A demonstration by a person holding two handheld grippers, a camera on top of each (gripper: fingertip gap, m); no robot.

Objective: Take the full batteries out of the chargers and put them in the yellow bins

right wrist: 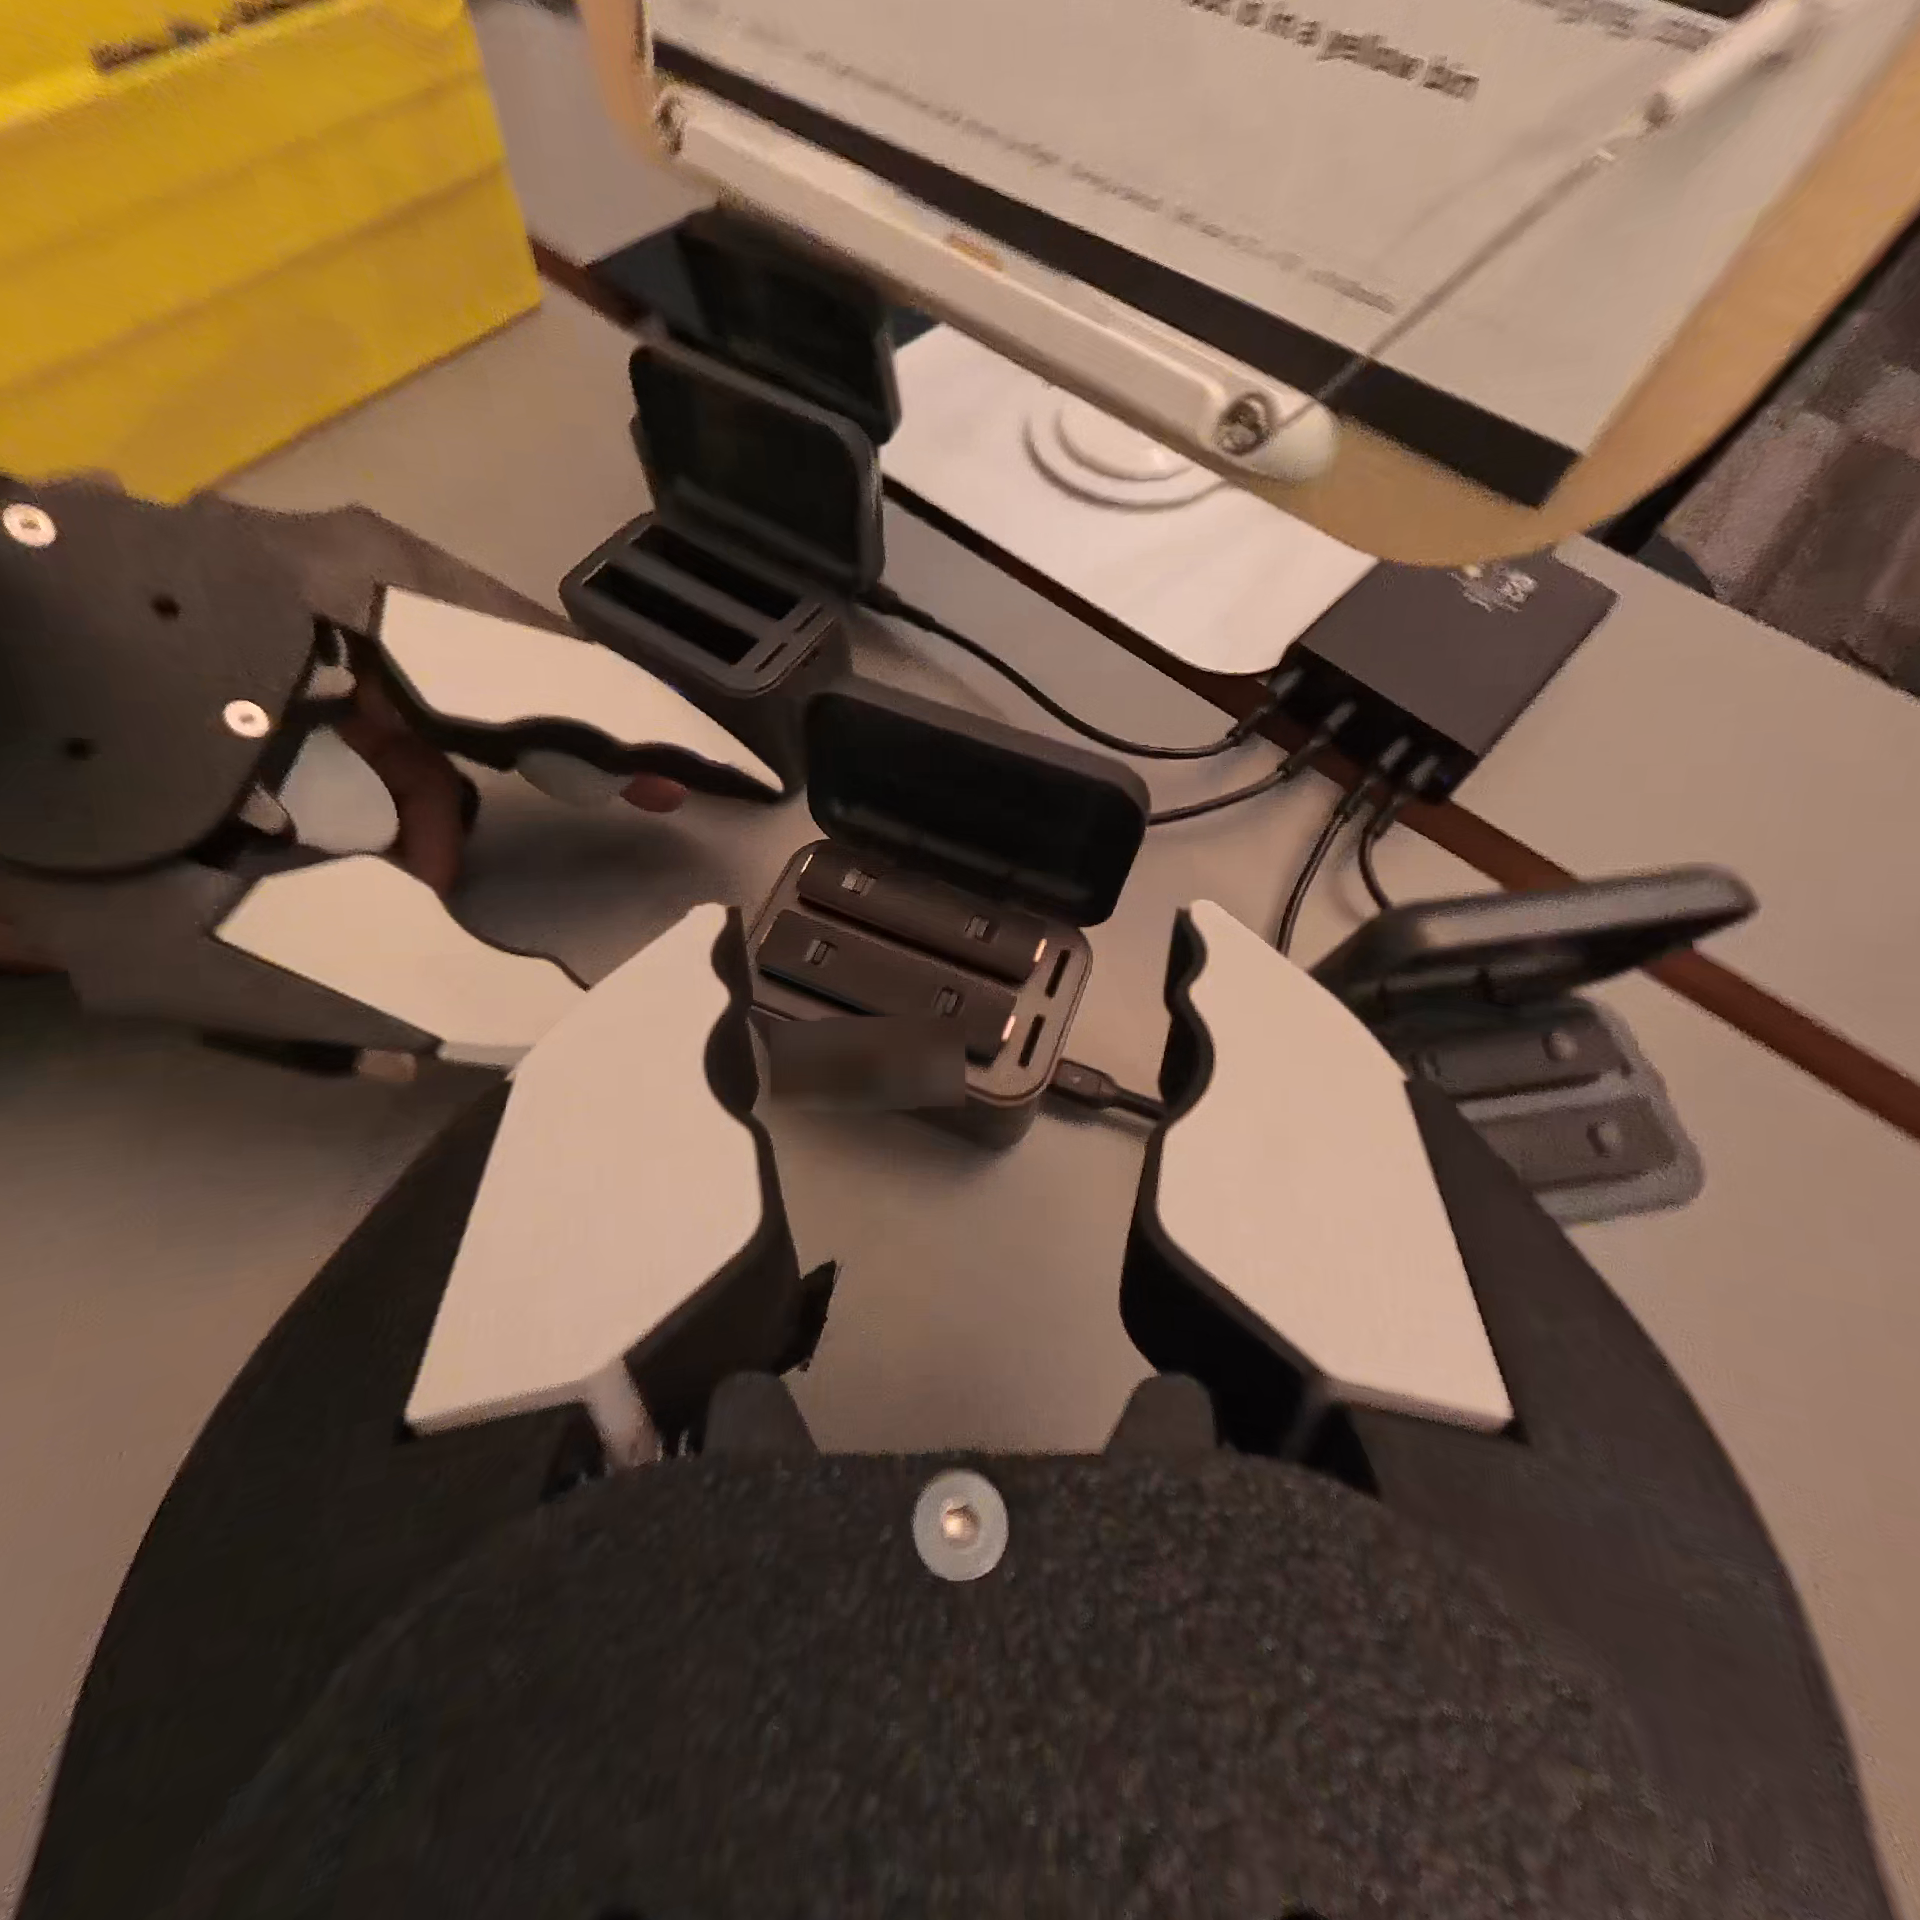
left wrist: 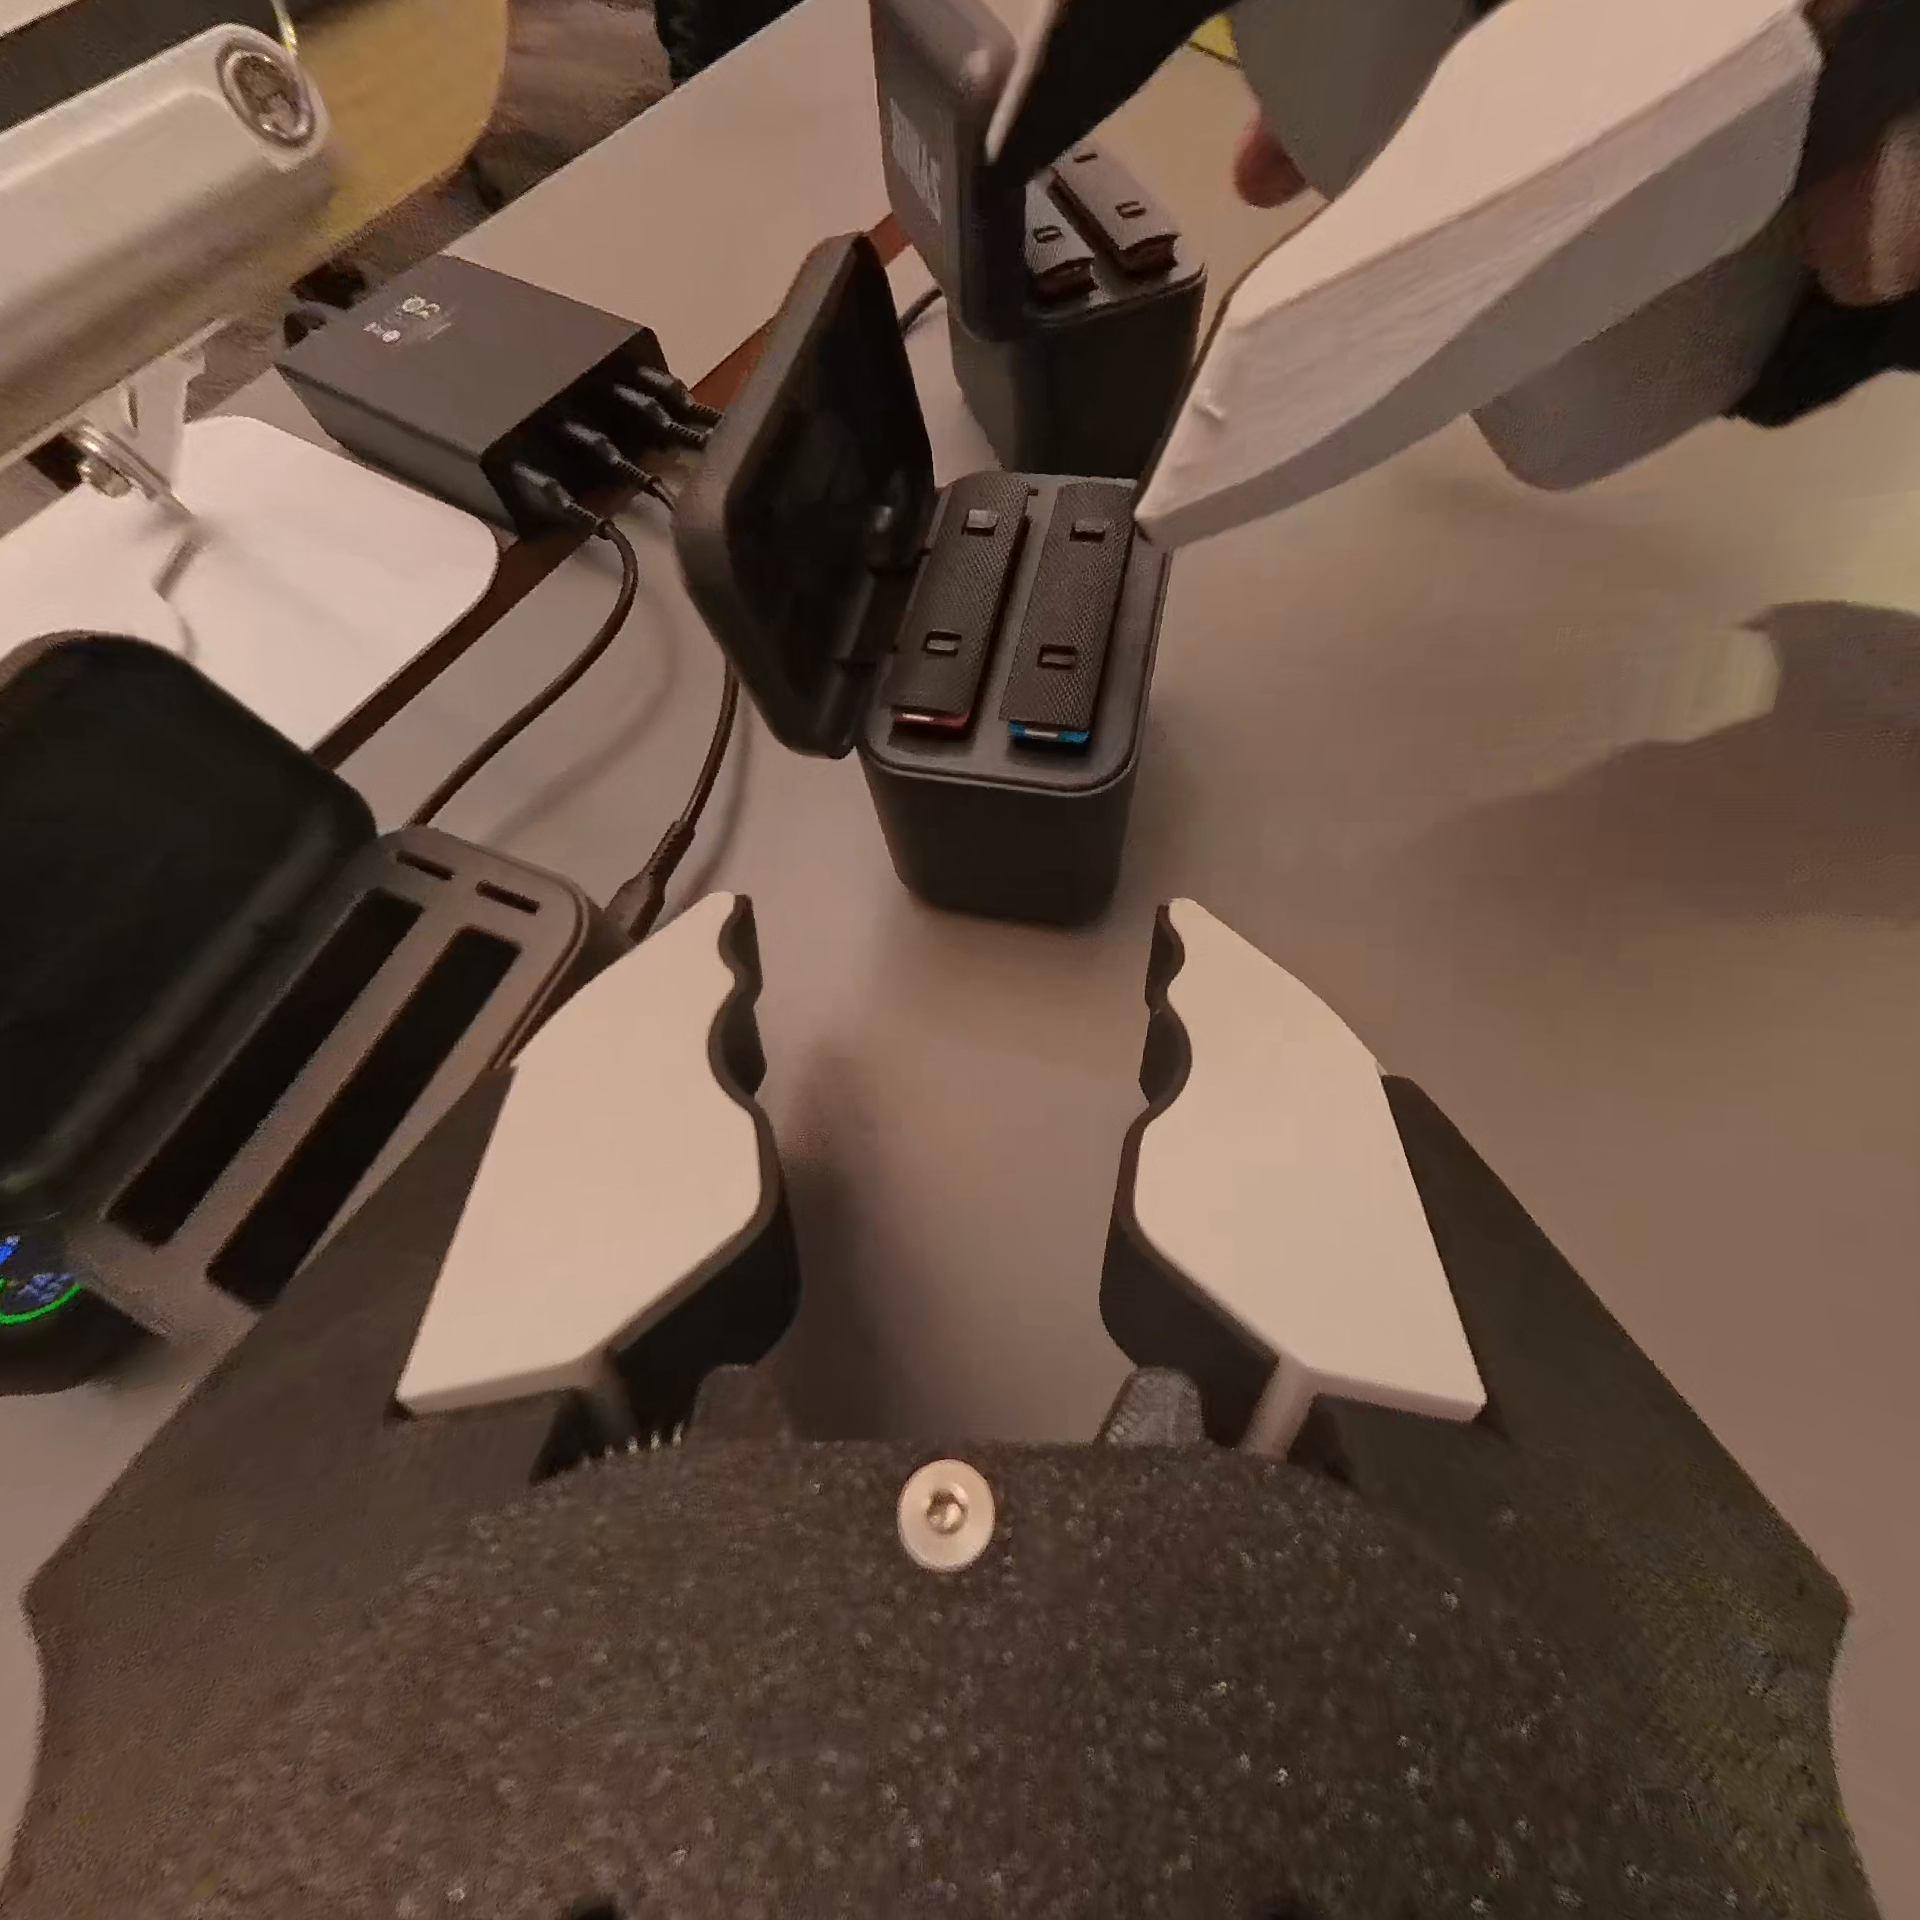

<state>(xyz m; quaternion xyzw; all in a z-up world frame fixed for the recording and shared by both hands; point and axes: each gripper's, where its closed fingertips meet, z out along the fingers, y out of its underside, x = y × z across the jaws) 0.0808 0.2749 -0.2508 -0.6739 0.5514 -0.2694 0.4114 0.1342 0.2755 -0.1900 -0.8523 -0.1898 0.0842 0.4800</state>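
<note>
A dark charger (left wrist: 997,831) stands open in the middle of the table with two black batteries (left wrist: 997,623) in its slots; it also shows in the right wrist view (right wrist: 997,1101) with its batteries (right wrist: 914,966). My left gripper (left wrist: 956,925) is open and empty, just short of this charger. My right gripper (right wrist: 956,935) is open and empty, its jaws on either side of the charger's near end. The right gripper's fingers (left wrist: 1455,291) reach in from the top right, one tip at the charger's far corner. A yellow bin (right wrist: 239,239) sits at the far left.
An empty open charger (left wrist: 312,1060) lies on the left (right wrist: 707,623). Another charger (left wrist: 1081,312) with batteries stands beyond (right wrist: 1538,1091). A black power hub (left wrist: 468,384) with cables (right wrist: 1455,675) sits by a white stand base (right wrist: 1091,499). The left gripper's fingers (right wrist: 582,696) show at the left. The left gripper is farther from the charger (left wrist: 1081,312), some 15 cm, than the right, some 6 cm.
</note>
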